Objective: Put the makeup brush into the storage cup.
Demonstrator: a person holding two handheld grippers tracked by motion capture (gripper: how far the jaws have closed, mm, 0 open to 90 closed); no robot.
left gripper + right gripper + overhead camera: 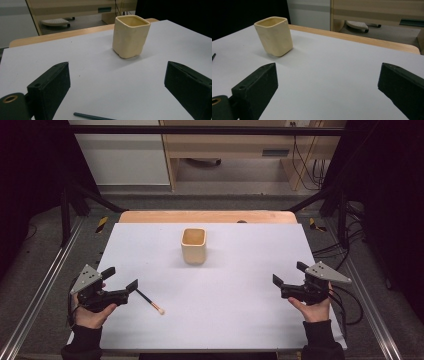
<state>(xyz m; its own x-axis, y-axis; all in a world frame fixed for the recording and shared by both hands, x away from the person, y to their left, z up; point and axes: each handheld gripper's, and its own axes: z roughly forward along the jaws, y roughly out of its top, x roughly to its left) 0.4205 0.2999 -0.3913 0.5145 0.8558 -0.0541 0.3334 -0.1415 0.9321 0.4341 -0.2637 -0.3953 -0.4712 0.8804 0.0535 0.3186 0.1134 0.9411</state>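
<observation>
Claw on the left [120, 281] sits low at the near left of the bench [240, 320], its jaws spread wide with nothing between them. Just to its right, almost under the nearer jaw, lies a slim dark brush [149, 301] with a pale tip, flat on the white sheet and angled toward the near edge; in the left gripper view its dark handle [93, 116] pokes in at the bottom, between the jaws but not touched by either. Farther across, in the middle of the bench and well apart from both hands, stands a cream square cup [193, 246], upright and empty as far as I can see. Over on the right, the other claw [289, 276] hovers near the bench's right edge, also gaping and holding nothing. From where I stand, the brush looks like the tricky part: it is thin and lies flat, so jaws closing on it from above may scrape the sheet and roll it away, or pinch only the tip and let it swing. Carried carelessly toward the cup, it could also knock that light cup over.
</observation>
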